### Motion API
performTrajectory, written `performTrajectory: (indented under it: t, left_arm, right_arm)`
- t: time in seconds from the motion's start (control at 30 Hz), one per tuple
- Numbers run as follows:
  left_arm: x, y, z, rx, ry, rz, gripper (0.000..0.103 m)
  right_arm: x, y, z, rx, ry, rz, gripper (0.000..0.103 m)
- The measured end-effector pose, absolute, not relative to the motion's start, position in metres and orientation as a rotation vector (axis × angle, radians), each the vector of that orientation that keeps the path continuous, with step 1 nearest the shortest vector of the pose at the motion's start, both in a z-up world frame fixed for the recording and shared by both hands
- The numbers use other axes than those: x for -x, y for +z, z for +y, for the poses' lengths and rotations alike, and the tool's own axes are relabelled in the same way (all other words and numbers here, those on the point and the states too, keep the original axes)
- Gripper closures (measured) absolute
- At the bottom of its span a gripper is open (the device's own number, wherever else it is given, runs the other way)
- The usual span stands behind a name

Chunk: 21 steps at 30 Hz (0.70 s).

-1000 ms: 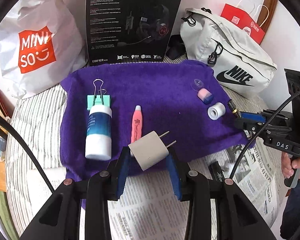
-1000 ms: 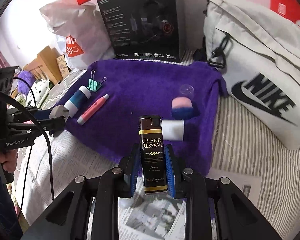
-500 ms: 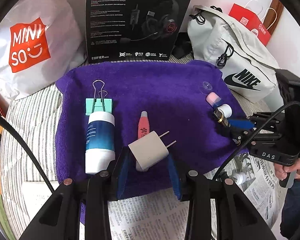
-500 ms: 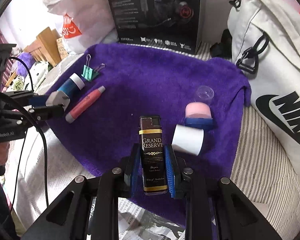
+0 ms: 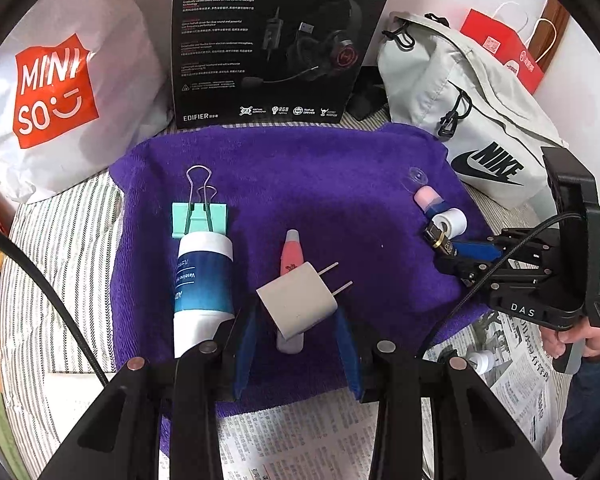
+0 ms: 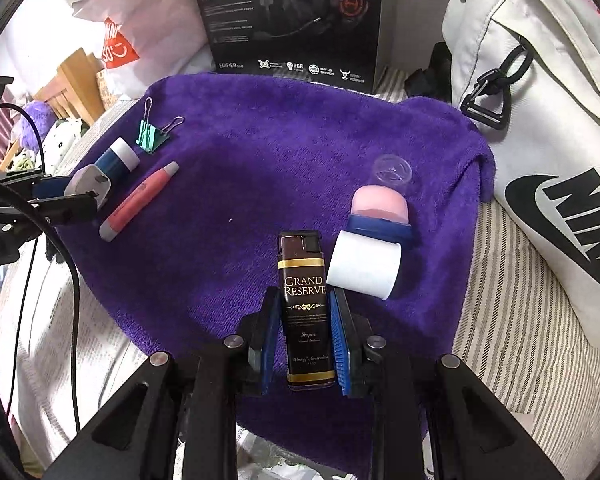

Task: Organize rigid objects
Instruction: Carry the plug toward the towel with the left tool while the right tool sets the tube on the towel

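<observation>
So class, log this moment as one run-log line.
left gripper: shut on plug adapter | right gripper: shut on lighter | both over purple towel

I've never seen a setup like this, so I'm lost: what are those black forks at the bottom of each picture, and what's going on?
No robot here: a person holds two hand grippers, each with a fisheye camera looking along its fingers. The left gripper holds a white plug adapter; the right gripper is shut on a Grand Reserve lighter. Each camera also sees the other gripper. Both hover over a purple towel carrying a green binder clip, a blue-and-white tube, a pink pen, a white roll and a pink-and-blue cap.
</observation>
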State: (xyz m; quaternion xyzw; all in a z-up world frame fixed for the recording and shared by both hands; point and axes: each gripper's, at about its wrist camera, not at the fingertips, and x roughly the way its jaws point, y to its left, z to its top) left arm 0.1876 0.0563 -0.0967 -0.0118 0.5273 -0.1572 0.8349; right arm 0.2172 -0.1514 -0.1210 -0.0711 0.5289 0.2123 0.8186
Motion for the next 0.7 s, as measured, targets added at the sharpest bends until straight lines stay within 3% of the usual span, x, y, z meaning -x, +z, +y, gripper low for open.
performTrajectory:
  t: [0.27,0.4,0.7]
  left_arm:
    - [-0.195,-0.103,0.055,0.026,-0.335,1.13,0.068]
    - [-0.199,-0.106,0.052,0.016,-0.342,1.134,0.068]
    - [-0.216,-0.115,0.032,-0.016,-0.38,1.154,0.068]
  right_arm:
    - [-0.213,-0.121,-0.148,0.186,0.453,1.105,0.075]
    - [-0.209,-0.118,-0.149,0.181,0.474,1.11,0.058]
    - [-0.196,-0.1,-0.182,0.107,0.429,1.087,0.058]
